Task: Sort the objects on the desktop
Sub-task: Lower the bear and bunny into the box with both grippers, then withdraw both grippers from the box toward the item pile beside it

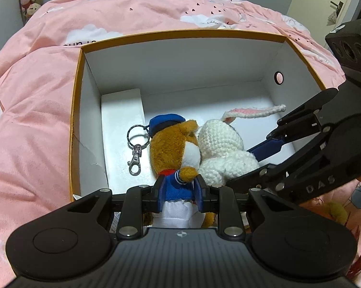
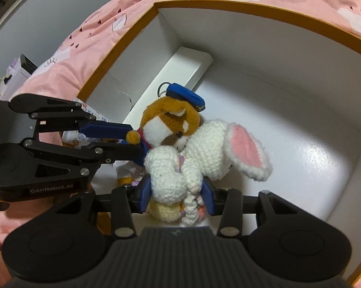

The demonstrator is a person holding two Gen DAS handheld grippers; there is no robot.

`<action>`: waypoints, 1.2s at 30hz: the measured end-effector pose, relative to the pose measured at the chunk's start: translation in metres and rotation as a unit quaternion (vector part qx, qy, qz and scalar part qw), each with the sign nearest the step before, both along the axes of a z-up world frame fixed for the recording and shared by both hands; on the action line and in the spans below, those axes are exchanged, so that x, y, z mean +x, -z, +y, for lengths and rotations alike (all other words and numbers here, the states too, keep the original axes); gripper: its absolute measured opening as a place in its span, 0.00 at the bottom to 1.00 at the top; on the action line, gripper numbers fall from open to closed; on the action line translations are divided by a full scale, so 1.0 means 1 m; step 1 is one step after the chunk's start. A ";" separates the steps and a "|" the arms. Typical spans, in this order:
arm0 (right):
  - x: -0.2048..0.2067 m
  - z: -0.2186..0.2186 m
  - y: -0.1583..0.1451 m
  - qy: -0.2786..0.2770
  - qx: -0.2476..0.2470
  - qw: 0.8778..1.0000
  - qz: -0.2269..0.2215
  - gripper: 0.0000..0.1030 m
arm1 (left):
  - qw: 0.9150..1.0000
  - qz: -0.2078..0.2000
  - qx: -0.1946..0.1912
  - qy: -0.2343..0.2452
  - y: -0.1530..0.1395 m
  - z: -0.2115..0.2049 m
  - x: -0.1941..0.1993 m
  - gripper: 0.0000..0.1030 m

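Inside box, plush dog head-forward

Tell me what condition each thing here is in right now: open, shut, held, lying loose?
Left gripper: fingers shut on the brown plush.
Right gripper: fingers shut on the white bunny.
Brown plush: held, head over the box.
White bunny: held, pressed against the brown plush.
Box: open, no lid.
Key ring: lying on the box floor, attached to the plush.

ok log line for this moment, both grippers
left gripper: shut on sailor plush | right gripper: shut on crochet bunny | both toys over box
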State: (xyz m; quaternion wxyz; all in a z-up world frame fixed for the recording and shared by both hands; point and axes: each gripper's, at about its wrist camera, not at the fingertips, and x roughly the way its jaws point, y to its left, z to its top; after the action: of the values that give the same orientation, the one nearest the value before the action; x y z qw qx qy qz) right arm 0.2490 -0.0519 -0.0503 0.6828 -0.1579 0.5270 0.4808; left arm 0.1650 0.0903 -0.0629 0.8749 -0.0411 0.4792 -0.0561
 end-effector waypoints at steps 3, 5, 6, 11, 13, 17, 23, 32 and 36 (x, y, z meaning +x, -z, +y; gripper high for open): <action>-0.002 0.001 0.000 0.002 0.001 1.000 -0.001 0.45 | 1.000 -0.002 0.001 -0.002 0.000 -0.001 0.000 0.27; -0.004 0.002 -0.001 0.004 0.003 1.000 -0.004 0.45 | 1.000 -0.005 0.003 -0.005 -0.002 -0.002 -0.001 0.27; -0.005 0.002 -0.002 0.008 0.004 1.000 -0.007 0.46 | 1.000 -0.007 0.002 -0.006 -0.003 -0.002 -0.002 0.27; -0.016 0.007 -0.007 0.012 -0.001 0.999 -0.033 0.55 | 1.000 -0.023 -0.008 -0.013 -0.013 -0.001 -0.010 0.27; -0.019 0.006 -0.011 0.019 0.002 0.999 -0.045 0.57 | 0.999 -0.034 -0.010 -0.019 -0.019 0.000 -0.016 0.27; -0.027 -0.009 -0.027 0.051 0.025 0.995 -0.084 0.65 | 0.997 -0.066 -0.010 -0.037 -0.035 0.000 -0.031 0.32; -0.054 -0.035 -0.053 0.144 0.091 0.975 -0.145 0.67 | 0.985 -0.152 0.029 -0.079 -0.064 -0.006 -0.067 0.48; -0.109 -0.061 -0.081 0.165 0.169 0.939 -0.251 0.74 | 0.982 -0.152 -0.018 -0.109 -0.076 -0.001 -0.106 0.52; -0.117 -0.074 -0.077 0.205 0.155 0.939 -0.230 0.74 | 0.989 -0.121 -0.035 -0.080 -0.066 -0.010 -0.117 0.52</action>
State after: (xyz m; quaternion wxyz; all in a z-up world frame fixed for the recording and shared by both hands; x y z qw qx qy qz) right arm 0.1320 -0.1264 0.0267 0.8852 -0.0448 0.2959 0.3563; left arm 0.0477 0.0807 0.0030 0.9261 -0.1033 0.3627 -0.0072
